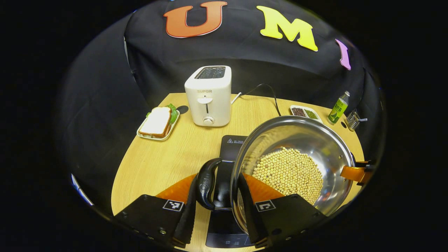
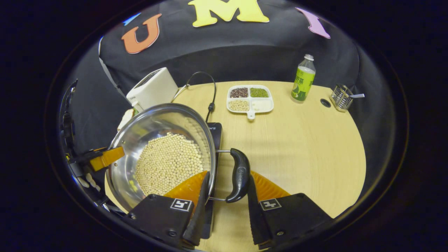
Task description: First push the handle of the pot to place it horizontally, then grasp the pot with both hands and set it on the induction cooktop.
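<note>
Steel pot [image 1: 297, 164] of soybeans [image 1: 288, 171] held aloft between two claws, tilted slightly, hovering over the black induction cooktop [image 1: 231, 147] on the worktop [image 1: 168, 157]. Left claw [image 1: 217, 196] spread around the pot's near loop handle [image 1: 206, 182] — one finger outside the handle, the other inside the rim against the pot wall; whether both fingers truly press cannot be told. Right claw [image 2: 225, 196] in mirror fashion: handle [image 2: 239, 178] between its fingers, inner finger inside the rim beside the beans, outer finger just beyond the handle. Grip firmness likewise unclear.

Handle-to-handle axis running straight across from one claw to the other, so both hands equally committed. Cooktop lying directly below and slightly ahead of the left claw, under the pot's left half — judged: a short lowering, pot levelled, centred on the glass. Risk: beans spilling if tilted further.

Beyond the claws: toaster [image 1: 209, 96], sandwich plate [image 1: 158, 123], divided bean dish [image 2: 250, 98], bottle [image 2: 303, 79].
</note>
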`<state>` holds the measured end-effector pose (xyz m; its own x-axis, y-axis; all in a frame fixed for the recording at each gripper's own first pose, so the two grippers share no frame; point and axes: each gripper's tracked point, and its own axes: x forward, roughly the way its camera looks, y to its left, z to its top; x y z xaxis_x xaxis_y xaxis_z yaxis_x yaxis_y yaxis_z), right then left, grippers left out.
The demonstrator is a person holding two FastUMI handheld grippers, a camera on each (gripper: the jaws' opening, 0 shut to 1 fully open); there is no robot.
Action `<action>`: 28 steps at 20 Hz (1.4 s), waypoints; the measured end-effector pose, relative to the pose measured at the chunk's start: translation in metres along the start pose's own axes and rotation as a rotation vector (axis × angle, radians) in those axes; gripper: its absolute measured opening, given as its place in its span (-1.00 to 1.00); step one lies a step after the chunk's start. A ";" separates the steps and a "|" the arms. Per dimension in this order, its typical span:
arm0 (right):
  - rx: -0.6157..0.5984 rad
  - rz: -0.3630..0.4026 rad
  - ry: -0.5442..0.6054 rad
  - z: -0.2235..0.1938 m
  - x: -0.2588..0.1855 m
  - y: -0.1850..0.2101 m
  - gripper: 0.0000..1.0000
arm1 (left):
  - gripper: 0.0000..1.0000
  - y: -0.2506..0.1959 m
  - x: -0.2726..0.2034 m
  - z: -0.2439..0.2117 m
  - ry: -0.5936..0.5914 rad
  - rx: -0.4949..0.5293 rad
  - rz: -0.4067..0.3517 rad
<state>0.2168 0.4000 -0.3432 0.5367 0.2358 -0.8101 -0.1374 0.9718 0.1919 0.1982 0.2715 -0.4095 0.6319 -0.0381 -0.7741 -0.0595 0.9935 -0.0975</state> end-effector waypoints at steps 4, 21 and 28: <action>-0.001 -0.006 0.006 -0.002 0.006 0.003 0.08 | 0.18 0.004 0.008 -0.002 0.005 -0.002 -0.002; -0.001 -0.005 -0.031 -0.009 0.010 0.001 0.15 | 0.21 0.005 0.013 -0.009 -0.037 0.008 -0.034; -0.008 0.000 -0.025 -0.007 0.011 0.001 0.15 | 0.23 0.007 0.011 -0.008 -0.044 0.011 -0.029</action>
<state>0.2168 0.4030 -0.3557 0.5576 0.2361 -0.7958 -0.1437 0.9717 0.1875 0.1987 0.2769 -0.4231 0.6665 -0.0625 -0.7429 -0.0321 0.9932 -0.1123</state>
